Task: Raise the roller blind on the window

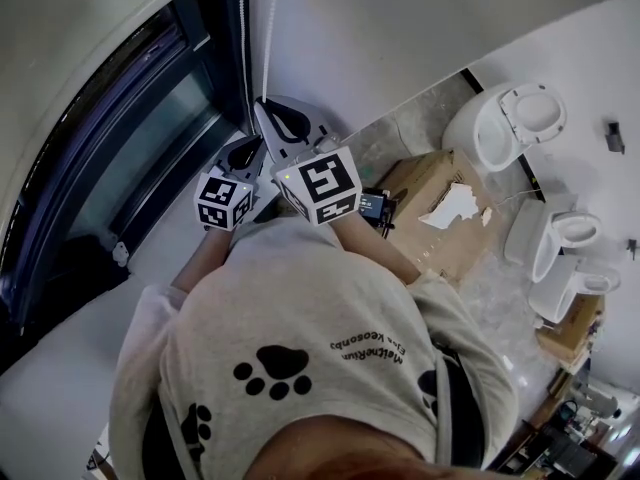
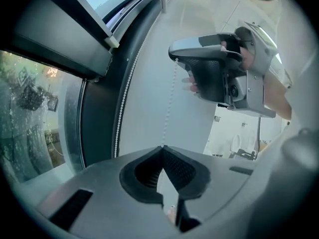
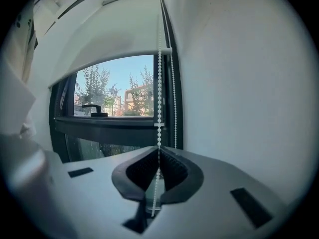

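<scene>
Window handle (image 3: 92,108) shows only past right hand-held gripper (image 3: 158,148) clamping chain (image 3: 159,83).

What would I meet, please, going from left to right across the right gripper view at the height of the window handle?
window handle → building outside → bead chain → white wall

The white roller blind (image 3: 114,29) covers the window (image 3: 119,93) top; its white bead chain (image 3: 159,83) hangs straight at the right.
</scene>
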Available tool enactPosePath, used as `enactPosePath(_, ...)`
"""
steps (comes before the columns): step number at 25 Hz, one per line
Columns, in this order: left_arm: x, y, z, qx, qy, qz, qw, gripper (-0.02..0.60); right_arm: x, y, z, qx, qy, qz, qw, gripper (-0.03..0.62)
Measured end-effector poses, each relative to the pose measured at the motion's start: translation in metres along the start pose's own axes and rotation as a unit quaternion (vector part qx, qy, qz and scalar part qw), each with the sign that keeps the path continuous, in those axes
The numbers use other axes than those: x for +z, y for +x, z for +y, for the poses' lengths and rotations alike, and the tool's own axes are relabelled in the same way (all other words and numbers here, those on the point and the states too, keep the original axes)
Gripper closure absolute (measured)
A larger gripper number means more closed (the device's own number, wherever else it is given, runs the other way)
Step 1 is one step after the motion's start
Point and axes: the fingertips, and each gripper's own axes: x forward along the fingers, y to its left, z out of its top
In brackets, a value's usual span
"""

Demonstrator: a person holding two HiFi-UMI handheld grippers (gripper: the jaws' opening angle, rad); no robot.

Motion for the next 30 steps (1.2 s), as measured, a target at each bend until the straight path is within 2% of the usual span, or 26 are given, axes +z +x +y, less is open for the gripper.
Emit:
enactPosePath(8, -0.033, 0.0, 0.006, 0.02, -0.001, 0.036, 0.9991, 0.572, -0.034, 0.003, 0.004, 0.012, 0.0, 0.03, 0.999, 0.583)
enactPosePath(13, -0.036, 0.0, 0.01, 0.03, -0.005, 0.034, 0.999, 0.571, -0.038, 0.007, 0.003, 0.02, 0.001, 0.031, 0.999, 0.583)
enactPosePath(14, -0.033, -0.001, 0.009, 0.028, -0.008, 0.029, 0.9992, 0.564, -0.038, 0.007, 0.003, 0.023, 0.001, 0.031, 0.999, 0.583)
enactPosePath(15, -0.028, -0.003, 0.008, 0.026, -0.014, 0.021, 0.9993, 0.524, -0.037, 0.006, 0.002, 0.026, 0.001, 0.031, 0.999, 0.583)
enactPosePath(16, -0.021, -0.005, 0.007, 0.025, -0.022, 0.01, 0.9994, 0.475, -0.037, 0.006, 0.002, 0.03, 0.0, 0.03, 0.999, 0.583)
enactPosePath(21, 0.038, -0.026, 0.003, 0.019, -0.044, -0.055, 0.9973, 0.469, -0.036, 0.005, 0.001, 0.047, -0.005, 0.026, 0.999, 0.583)
enactPosePath(30, 0.162, -0.064, -0.012, 0.033, 0.004, -0.126, 0.9915, 0.485, -0.038, 0.004, 0.001, 0.078, -0.016, 0.024, 0.997, 0.583)
